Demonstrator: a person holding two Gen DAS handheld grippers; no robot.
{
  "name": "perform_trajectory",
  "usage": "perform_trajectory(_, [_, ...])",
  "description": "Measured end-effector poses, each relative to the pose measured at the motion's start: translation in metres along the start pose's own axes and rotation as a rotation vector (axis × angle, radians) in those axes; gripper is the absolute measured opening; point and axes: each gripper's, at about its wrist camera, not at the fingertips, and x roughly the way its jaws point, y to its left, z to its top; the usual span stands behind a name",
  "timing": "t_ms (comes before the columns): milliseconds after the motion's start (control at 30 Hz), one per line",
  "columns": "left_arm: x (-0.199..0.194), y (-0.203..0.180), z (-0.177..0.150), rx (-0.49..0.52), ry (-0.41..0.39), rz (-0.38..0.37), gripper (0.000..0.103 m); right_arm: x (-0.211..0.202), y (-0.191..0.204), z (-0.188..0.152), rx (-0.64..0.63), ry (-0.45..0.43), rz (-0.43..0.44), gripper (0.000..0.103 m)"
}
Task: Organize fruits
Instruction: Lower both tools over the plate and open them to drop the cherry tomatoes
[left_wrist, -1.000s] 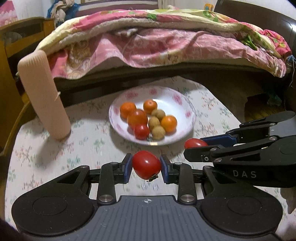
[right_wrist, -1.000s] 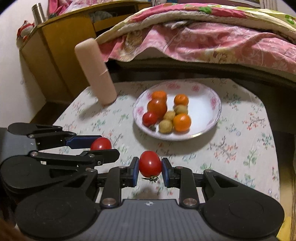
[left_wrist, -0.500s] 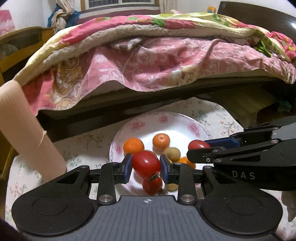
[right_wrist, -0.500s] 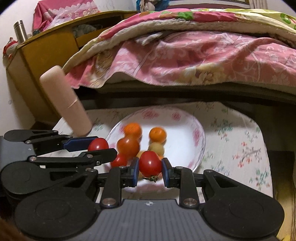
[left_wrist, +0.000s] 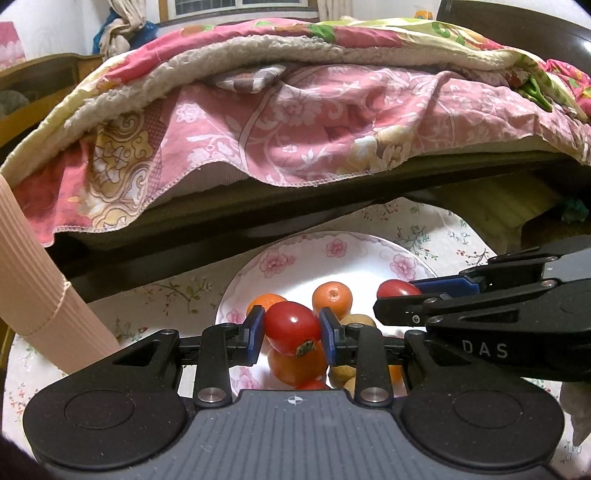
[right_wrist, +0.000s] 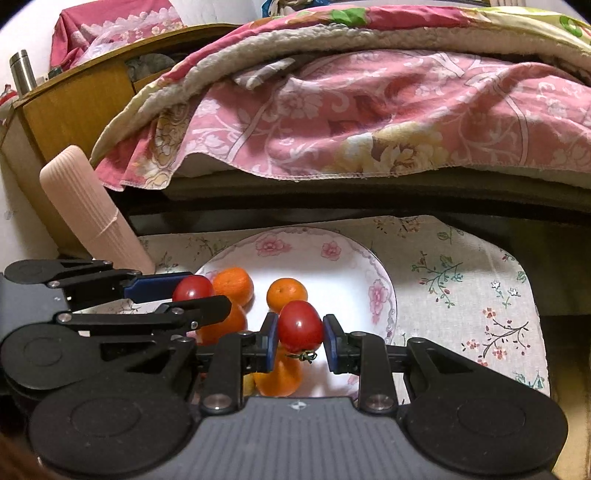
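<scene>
Left gripper (left_wrist: 291, 329): clenched on a glossy red oval tomato (left_wrist: 291, 326). Right gripper (right_wrist: 300, 333): clenched on a second red tomato (right_wrist: 300, 325). Both are now carried over the floral-rimmed white plate (left_wrist: 369, 254) (previously short of it); release is judged imminent.

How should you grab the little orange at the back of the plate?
Take the back orange across its round middle, coming down from above. It sits apart from the other fruit with bare plate on both sides, so fingers fit there. Both grippers are already full.
</scene>
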Motion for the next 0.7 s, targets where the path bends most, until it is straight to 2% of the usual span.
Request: perform_trajectory(700, [0.0037, 0.0048, 0.005, -0.002, -0.003, 0.013, 0.048, 0.0053, -0.0071, 0.0012, 0.039, -0.019, 0.0, 0.03])
